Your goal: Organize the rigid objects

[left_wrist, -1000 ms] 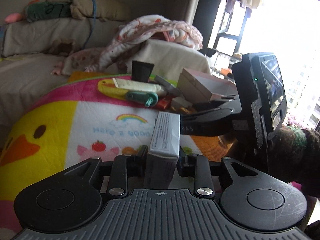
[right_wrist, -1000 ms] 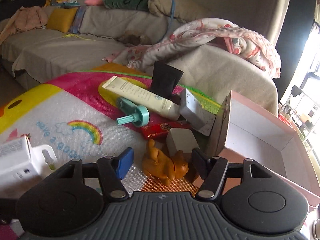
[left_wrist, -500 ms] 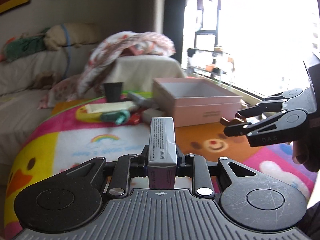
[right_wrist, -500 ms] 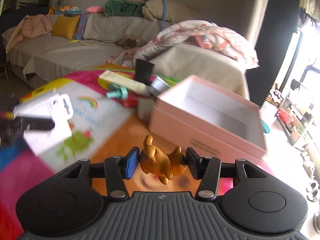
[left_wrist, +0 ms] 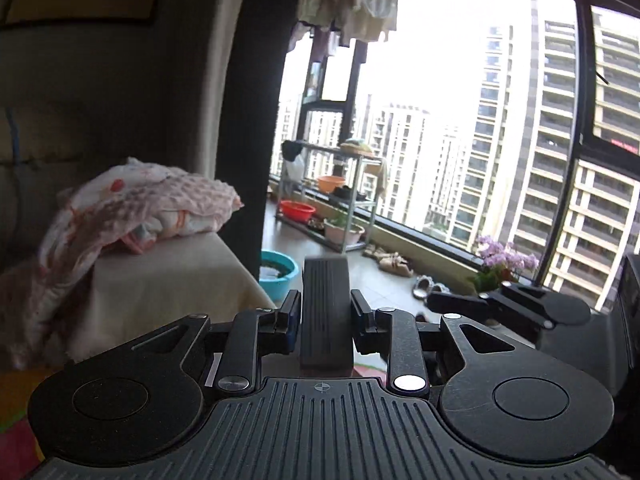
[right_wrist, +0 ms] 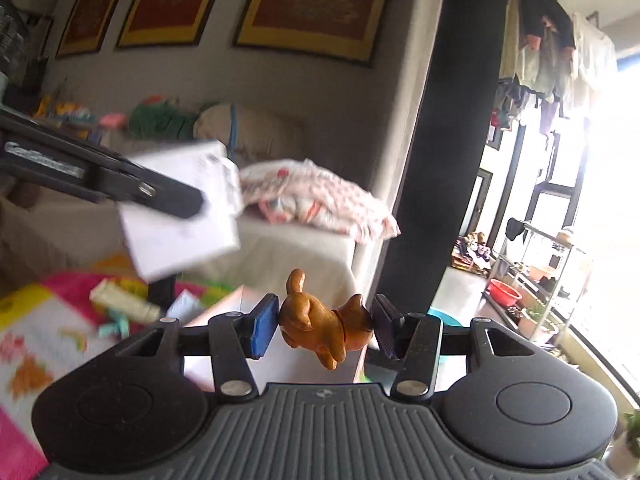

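My left gripper (left_wrist: 325, 318) is shut on a small white carton (left_wrist: 326, 308), which looks dark against the window; the carton also shows in the right wrist view (right_wrist: 180, 212), held high by the left gripper's finger (right_wrist: 160, 196). My right gripper (right_wrist: 325, 326) is shut on an orange toy dog (right_wrist: 324, 326) and holds it above the pink box (right_wrist: 224, 320). A cream tube (right_wrist: 124, 300), a teal item (right_wrist: 116, 326) and a grey pack (right_wrist: 184, 304) lie on the colourful mat (right_wrist: 36, 344) at lower left.
A sofa end with a pink blanket (left_wrist: 136, 216) stands behind the mat. A dark curtain (right_wrist: 432, 160) hangs to the right of it. Beyond lies a balcony with a rack, basins (left_wrist: 296, 210) and a large window. The right gripper shows at the right of the left wrist view (left_wrist: 460, 304).
Both grippers have lifted and tilted up, carrying the carton and the toy dog. The left view has swung from the mat and pink box to the window.
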A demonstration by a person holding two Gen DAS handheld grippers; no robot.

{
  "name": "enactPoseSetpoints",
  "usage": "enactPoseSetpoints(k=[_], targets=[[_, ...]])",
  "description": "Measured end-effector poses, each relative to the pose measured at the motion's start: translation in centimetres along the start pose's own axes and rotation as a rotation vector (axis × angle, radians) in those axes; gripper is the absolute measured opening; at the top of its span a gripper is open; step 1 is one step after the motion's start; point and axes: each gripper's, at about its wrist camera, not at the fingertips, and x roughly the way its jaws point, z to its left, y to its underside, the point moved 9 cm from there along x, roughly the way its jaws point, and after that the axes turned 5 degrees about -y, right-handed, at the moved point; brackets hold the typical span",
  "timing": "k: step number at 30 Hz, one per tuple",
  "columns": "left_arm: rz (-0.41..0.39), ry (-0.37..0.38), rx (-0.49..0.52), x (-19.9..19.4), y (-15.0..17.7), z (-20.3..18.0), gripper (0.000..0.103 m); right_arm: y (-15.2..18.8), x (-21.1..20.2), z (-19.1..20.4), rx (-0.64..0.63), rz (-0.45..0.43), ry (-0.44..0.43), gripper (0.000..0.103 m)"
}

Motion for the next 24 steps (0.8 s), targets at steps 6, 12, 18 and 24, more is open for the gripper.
enactPoseSetpoints(k=[6, 12, 18, 24], targets=[[-0.034, -0.107, -0.036, 0.5, 3.2, 4.1, 0.03, 2.4, 1.9, 0.4, 0.056, 0.032, -0.041, 0.09], [0.06, -0.264, -0.073, -1.7, 11.3, 10.3, 0.03, 10.6, 1.4, 3.4, 0.012, 0.166, -0.065, 0.092], [0.124, -0.377, -0.136, -4.3, 16.7, 16.1, 0.03, 12.3, 2.4, 5.3, 0.092, 0.247, -0.136, 0.092], [0.082, -0.373, -0.14, -4.5, 15.8, 18.7, 0.03, 11.4, 3.2, 6.9, 0.105, 0.216, -0.186, 0.092]])
